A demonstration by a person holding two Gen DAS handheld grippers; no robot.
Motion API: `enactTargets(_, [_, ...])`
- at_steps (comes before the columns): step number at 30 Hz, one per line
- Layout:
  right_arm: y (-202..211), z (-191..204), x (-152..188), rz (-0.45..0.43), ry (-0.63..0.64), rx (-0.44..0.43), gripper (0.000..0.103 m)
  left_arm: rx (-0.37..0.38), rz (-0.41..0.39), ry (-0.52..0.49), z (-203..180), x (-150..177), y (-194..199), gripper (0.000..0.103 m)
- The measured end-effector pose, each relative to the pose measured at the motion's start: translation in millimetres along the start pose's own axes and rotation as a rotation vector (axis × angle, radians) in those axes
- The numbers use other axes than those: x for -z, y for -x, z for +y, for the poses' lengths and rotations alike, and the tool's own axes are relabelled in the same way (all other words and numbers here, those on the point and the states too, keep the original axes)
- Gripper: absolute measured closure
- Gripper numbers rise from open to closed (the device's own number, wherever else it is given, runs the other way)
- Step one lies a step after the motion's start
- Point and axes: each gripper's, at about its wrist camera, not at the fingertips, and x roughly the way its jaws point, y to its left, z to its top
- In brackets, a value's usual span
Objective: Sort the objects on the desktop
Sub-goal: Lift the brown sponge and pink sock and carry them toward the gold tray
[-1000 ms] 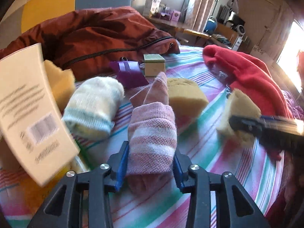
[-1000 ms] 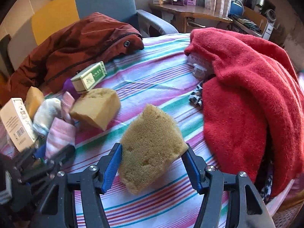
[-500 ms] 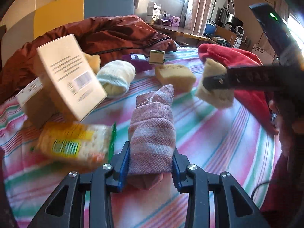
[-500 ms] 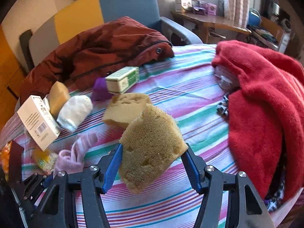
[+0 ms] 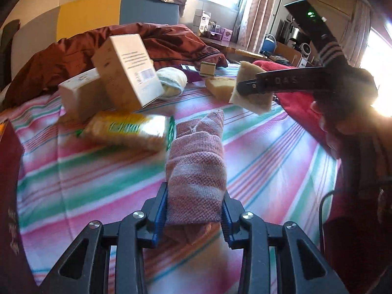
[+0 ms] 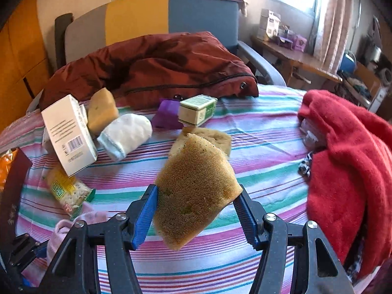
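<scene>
My left gripper (image 5: 193, 216) is shut on a rolled pink striped sock (image 5: 197, 169), held above the striped tablecloth (image 5: 269, 161). A yellow-brown sponge (image 6: 196, 191) is clamped in my right gripper (image 6: 196, 216), lifted over the table; that sponge (image 5: 252, 93) and the gripper also show at the right of the left wrist view. On the cloth lie a second sponge (image 6: 215, 137), a third sponge (image 6: 103, 109), a white sock (image 6: 126, 134), a white box (image 6: 69, 134), a green-white small box (image 6: 197, 109), a purple object (image 6: 166, 115) and a yellow snack packet (image 6: 66, 191).
A brown-red jacket (image 6: 159, 66) covers the table's far side, in front of a grey, yellow and blue chair (image 6: 147, 17). A red fleece (image 6: 348, 161) is heaped at the right edge. A dark red box (image 5: 9, 196) stands at the left. A side desk (image 6: 294, 56) holds clutter.
Both grippers have pulled back towards the near left, keeping their grips. The white box and snack packet now lie further ahead of the pink sock; the right gripper has rolled.
</scene>
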Motion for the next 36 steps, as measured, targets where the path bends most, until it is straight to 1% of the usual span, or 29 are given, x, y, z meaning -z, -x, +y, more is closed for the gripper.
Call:
enactTargets(3, [-0.2,11.2,3.5,0.043,0.014,-0.015,0.04,0.016,-0.01,0.013,4.4,6.4,6.1,0.066])
enactTargets(6, [6.7,23.4,15.6,0.092,-0.007,-0.054,0.04,0.025,-0.014,0.016,6.3,9.8,9.4,0.066])
enactTargets(11, [33.6,34.2,42.1,0.105,-0.09,-0.1,0.04,0.041,-0.012,0.021,10.4,14.2,15.7,0.067])
enactTargets(15, [52.1,38.1,61.1,0.121,-0.173,-0.094,0.04,0.039,-0.002,0.024,13.5,20.9,27.5,0.068])
enactTargets(18, [57.6,43.4,73.3,0.135,-0.213,-0.106,0.04,0.028,0.0,-0.008,10.8,28.7,40.5,0.069])
enactTargets(24, [79.4,61.2,92.0,0.107,-0.238,-0.14,0.04,0.038,-0.039,-0.044,5.5,45.7,79.4,0.069])
enactTargets(28, [92.3,73.6,94.0,0.091,-0.244,-0.175,0.04,0.039,-0.071,-0.062,7.3,52.7,108.8,0.069])
enactTargets(30, [98.4,82.7,93.6,0.084,-0.234,-0.191,0.04,0.032,-0.08,-0.046,13.3,53.8,119.3,0.069])
enactTargets(36, [112.0,122.7,82.7,0.065,-0.184,-0.27,0.04,-0.024,-0.127,0.047,52.9,57.8,158.0,0.069])
